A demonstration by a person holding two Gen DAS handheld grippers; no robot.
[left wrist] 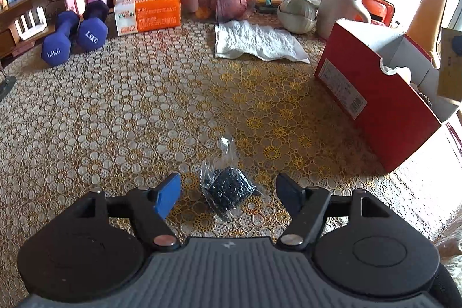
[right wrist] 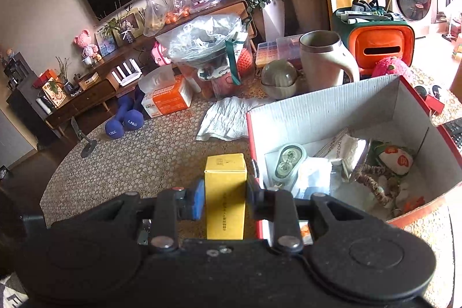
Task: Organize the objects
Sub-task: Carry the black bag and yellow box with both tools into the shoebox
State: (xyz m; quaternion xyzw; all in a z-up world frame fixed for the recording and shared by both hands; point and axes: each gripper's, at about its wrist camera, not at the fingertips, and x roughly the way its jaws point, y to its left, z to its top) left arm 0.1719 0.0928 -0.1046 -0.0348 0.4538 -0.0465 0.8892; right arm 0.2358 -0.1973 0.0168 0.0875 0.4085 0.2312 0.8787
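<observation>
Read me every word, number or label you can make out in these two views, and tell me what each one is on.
"1.5KG": on the end of each blue dumbbell.
"KAI" then unclear letters: on the orange tissue box; its smaller print is blurred.
"CHOUSHI": on a white packet inside the red box.
Yellow carton in the right tool: print too small.
Red box's white label: unreadable.

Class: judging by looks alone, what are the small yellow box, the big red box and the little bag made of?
Yellow box: matte card, probably; crisp folded edges. Red box: corrugated cardboard; ribbed white inner wall, glossy red outside. Little bag: thin clear plastic film; crinkled, shiny, dark contents visible.
</observation>
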